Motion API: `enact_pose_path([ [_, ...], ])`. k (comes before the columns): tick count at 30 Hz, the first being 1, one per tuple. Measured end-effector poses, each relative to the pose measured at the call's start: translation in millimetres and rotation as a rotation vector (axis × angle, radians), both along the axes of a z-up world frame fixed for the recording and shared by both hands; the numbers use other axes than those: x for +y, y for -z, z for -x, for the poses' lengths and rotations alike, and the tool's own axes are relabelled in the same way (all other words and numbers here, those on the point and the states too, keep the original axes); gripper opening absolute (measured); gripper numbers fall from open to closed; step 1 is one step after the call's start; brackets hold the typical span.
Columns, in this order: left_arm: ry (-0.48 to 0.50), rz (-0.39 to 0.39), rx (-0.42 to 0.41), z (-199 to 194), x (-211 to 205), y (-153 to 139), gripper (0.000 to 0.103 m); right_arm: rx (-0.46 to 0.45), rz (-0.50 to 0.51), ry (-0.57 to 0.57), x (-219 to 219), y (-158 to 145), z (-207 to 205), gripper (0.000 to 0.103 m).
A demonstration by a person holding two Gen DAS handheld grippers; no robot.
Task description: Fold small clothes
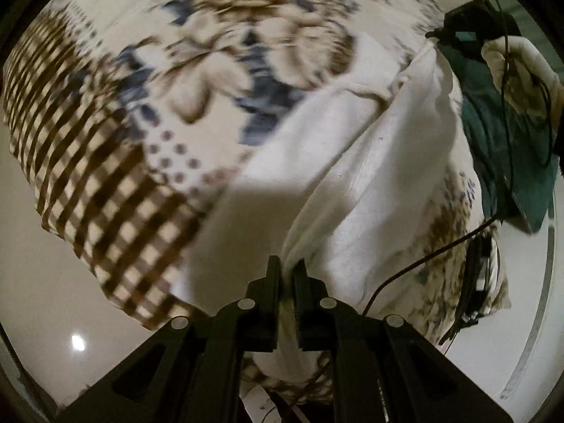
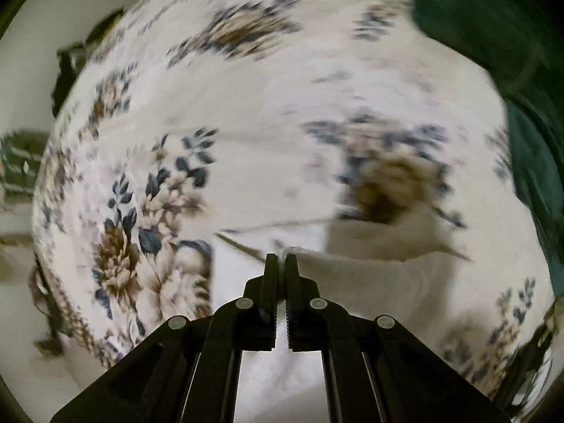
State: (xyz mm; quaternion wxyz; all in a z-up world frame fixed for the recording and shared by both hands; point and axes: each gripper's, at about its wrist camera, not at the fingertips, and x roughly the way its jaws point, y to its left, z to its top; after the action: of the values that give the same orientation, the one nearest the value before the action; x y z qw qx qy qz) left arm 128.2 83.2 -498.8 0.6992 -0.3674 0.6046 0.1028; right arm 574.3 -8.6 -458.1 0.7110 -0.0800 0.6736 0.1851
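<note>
A white garment (image 1: 352,148) hangs stretched between my two grippers above a flowered bedsheet (image 1: 218,46). My left gripper (image 1: 287,264) is shut on one edge of the garment, with cloth bunched between its jaws. In the left wrist view the right gripper (image 1: 458,31) is at the upper right, held by a gloved hand (image 1: 518,67), pinching the garment's far corner. In the right wrist view my right gripper (image 2: 281,259) is shut on the white garment (image 2: 282,363), which runs down between its fingers.
The flowered bedsheet (image 2: 246,112) covers the surface, with a brown checked border (image 1: 88,162) at the left. A dark green cloth (image 1: 507,148) lies at the right and also shows in the right wrist view (image 2: 493,28). A black cable (image 1: 423,261) trails over the sheet.
</note>
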Motion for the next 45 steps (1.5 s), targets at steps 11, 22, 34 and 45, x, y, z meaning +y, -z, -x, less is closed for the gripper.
enact_pose_path([
  [11,-0.011,0.16,0.134,9,81,66,0.018,0.203,0.039,0.033,82,81,13,0.03],
  [22,0.192,0.162,0.127,-6,74,53,0.042,0.309,-0.041,0.219,-132,31,231,0.05],
  [34,0.372,0.007,0.179,-11,13,54,0.042,0.364,-0.204,0.579,-241,109,411,0.006],
  [45,0.404,-0.048,0.146,10,-3,51,0.006,0.323,-0.205,0.615,-262,71,477,0.004],
])
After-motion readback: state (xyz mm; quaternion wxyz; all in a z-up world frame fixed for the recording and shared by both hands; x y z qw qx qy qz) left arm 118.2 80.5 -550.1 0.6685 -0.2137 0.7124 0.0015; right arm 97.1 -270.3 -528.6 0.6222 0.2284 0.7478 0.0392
